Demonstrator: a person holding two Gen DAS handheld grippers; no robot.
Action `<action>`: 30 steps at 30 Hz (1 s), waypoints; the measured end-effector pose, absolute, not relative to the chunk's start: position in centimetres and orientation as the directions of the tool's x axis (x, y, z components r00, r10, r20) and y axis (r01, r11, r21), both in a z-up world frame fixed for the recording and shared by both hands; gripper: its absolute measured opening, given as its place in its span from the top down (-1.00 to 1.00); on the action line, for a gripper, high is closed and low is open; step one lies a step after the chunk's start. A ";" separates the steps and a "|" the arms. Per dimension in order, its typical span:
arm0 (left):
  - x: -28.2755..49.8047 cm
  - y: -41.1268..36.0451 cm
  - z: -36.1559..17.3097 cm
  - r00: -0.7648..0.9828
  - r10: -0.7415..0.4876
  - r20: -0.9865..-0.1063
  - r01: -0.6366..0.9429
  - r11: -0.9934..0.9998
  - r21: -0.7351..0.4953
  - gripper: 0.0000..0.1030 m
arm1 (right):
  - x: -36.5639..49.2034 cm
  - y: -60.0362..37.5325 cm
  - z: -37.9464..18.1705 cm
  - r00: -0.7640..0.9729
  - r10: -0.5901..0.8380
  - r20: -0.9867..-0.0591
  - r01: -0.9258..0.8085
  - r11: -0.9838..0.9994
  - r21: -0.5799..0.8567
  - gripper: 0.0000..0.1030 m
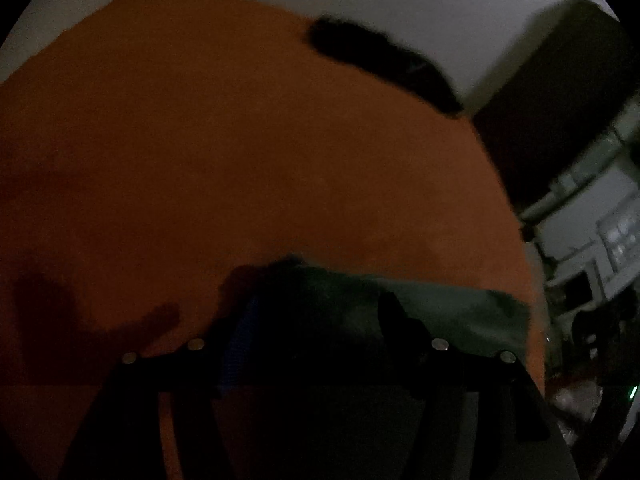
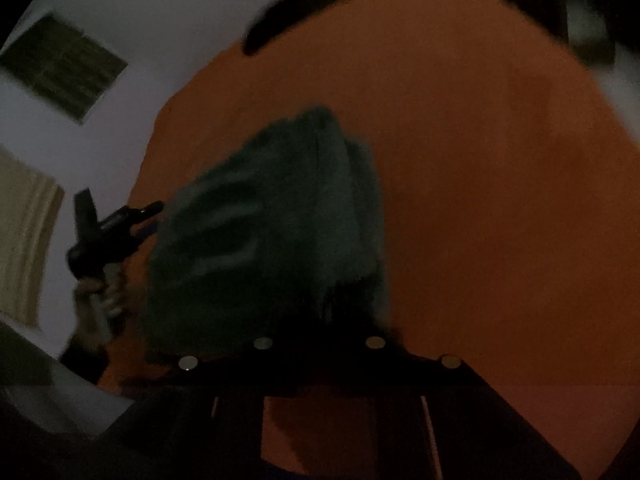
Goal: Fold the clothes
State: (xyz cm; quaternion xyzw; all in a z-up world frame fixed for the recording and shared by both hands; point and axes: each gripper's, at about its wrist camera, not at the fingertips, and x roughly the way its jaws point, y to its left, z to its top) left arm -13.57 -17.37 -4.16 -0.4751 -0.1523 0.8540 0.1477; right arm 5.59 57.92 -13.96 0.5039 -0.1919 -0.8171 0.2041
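Dark, blurry shots. Left gripper low over the orange surface, dark green garment bunched right at its fingers; left finger w/ a blue strip against the cloth edge, right finger lying across the fabric. Whether it's clamped on the cloth or just resting there, can't tell: too dim. Right gripper tucked under the near end of the same garment, fingertips lost in shadow beneath the fabric, so grip state can't tell either. From the right wrist view the garment is a thick folded bundle near the surface's left edge. Just past that edge, the left gripper's black body w/ a hand under it. At the far edge of the surface, a black cloth-like item, well apart from the green bundle. Beyond: pale wall, a dark framed panel, dark furniture off the right edge.
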 end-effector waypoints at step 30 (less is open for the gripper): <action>-9.1 -17.4 -6.0 -0.346 0.463 -0.816 -0.299 -0.879 -0.372 -0.32 | -13.4 44.1 -18.7 -0.266 -0.483 -0.834 0.264 -0.869 0.419 0.86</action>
